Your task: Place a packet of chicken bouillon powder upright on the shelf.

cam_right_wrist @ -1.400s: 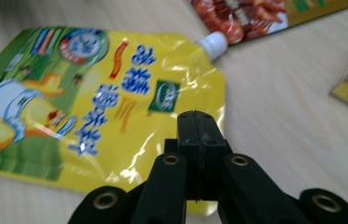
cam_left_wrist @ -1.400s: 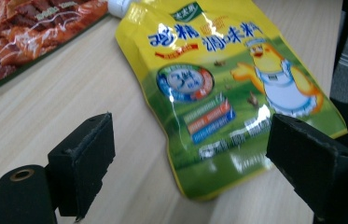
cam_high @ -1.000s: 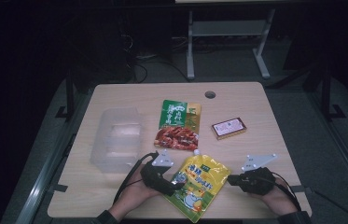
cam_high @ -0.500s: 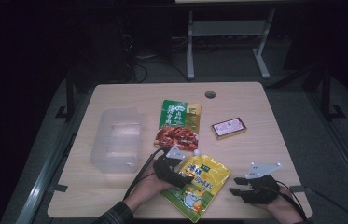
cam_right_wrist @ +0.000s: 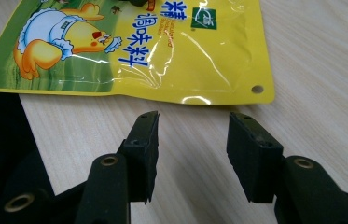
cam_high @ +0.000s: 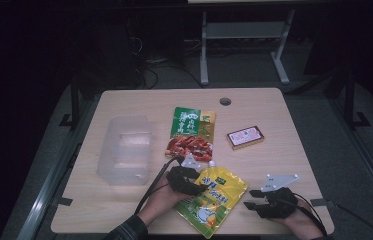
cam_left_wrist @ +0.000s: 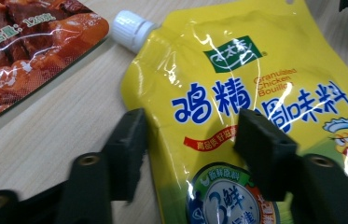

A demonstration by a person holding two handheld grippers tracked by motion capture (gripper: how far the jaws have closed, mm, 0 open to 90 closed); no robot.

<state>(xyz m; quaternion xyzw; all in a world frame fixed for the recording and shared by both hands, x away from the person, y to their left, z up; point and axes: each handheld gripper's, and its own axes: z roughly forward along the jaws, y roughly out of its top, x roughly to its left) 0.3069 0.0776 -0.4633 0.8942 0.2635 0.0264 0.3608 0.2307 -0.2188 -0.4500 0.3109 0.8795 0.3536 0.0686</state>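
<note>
A yellow spouted pouch (cam_high: 216, 200) of chicken bouillon lies flat near the table's front edge, its white cap (cam_left_wrist: 132, 25) pointing away. My left gripper (cam_high: 200, 188) is at the pouch's left side. In the left gripper view it (cam_left_wrist: 192, 149) is open and straddles the pouch's (cam_left_wrist: 255, 70) left edge, one jaw over the wood and one over the print. My right gripper (cam_high: 250, 205) rests to the right of the pouch, apart from it. It (cam_right_wrist: 192, 140) is open over bare table, with the pouch's (cam_right_wrist: 139, 46) bottom edge just ahead.
A green and red snack bag (cam_high: 191, 135) lies just beyond the pouch, and its red part (cam_left_wrist: 27, 42) is close to the cap. A clear plastic container (cam_high: 124, 150) stands at the left. A small red box (cam_high: 245, 137) lies at the right, and a cable hole (cam_high: 225, 101) is at the back.
My left gripper has slid right onto the pouch's left edge. My right gripper has drawn back from the pouch toward the front edge. The pouch has stayed in place.
</note>
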